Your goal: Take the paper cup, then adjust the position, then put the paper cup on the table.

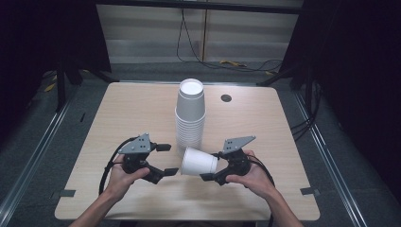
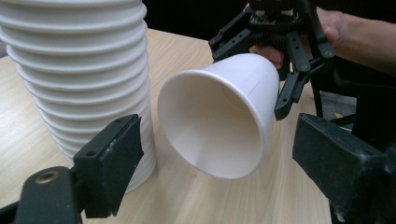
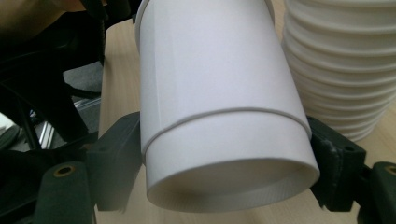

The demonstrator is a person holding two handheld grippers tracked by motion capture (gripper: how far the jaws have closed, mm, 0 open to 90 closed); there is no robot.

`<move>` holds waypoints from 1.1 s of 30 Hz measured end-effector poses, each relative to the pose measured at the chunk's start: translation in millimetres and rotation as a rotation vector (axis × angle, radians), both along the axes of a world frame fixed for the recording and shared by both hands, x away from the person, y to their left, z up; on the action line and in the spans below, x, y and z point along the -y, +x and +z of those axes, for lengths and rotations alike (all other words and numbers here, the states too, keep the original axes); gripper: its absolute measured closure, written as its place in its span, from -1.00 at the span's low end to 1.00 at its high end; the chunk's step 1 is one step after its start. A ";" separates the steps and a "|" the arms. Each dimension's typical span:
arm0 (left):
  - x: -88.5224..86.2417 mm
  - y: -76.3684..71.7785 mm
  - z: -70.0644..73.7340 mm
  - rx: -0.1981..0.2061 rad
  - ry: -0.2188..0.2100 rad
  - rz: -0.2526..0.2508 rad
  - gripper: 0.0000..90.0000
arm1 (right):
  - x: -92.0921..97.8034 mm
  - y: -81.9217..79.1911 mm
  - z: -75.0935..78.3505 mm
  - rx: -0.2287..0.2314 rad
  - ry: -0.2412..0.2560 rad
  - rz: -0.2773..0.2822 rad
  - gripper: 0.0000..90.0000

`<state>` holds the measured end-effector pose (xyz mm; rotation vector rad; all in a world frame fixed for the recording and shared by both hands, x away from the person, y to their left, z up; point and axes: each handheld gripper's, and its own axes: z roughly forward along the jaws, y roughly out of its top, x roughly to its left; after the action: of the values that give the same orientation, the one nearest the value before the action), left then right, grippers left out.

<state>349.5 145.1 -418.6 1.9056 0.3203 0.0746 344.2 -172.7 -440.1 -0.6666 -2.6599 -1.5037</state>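
A tall stack of upturned white paper cups (image 1: 190, 113) stands mid-table. One single white cup (image 1: 198, 162) lies sideways in the air just in front of the stack, its mouth pointing left. My right gripper (image 1: 213, 166) is shut on this cup's base end; in the right gripper view the single cup (image 3: 219, 93) sits between both jaws, with the stack (image 3: 345, 60) beside it. My left gripper (image 1: 168, 159) is open, a short way from the cup's mouth. In the left gripper view the cup's mouth (image 2: 210, 126) faces me, with the right gripper (image 2: 280, 60) behind it and the stack (image 2: 79, 70) at left.
The light wooden table (image 1: 118, 118) has a small round dark grommet (image 1: 226, 98) at its back right. Cables (image 1: 236, 64) lie on the floor beyond the far edge. A person's hands hold both grippers near the front edge.
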 end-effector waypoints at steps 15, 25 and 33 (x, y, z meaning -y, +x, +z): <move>2.7 -1.4 -1.0 -0.025 -0.062 -0.009 -0.65 | 1.3 -2.0 -1.5 0.013 0.154 -0.001 -0.50; 3.2 -4.6 1.0 -0.039 -0.134 0.008 -0.65 | -0.9 -3.4 -2.1 0.024 0.220 0.008 -0.50; 2.7 -7.5 3.6 -0.026 -0.162 0.024 -0.65 | -0.2 -2.9 -2.0 0.023 0.309 0.005 -0.50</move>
<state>342.0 142.4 -415.0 1.7438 0.3569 0.0388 341.3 -172.5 -442.1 -0.6210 -2.3630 -1.8741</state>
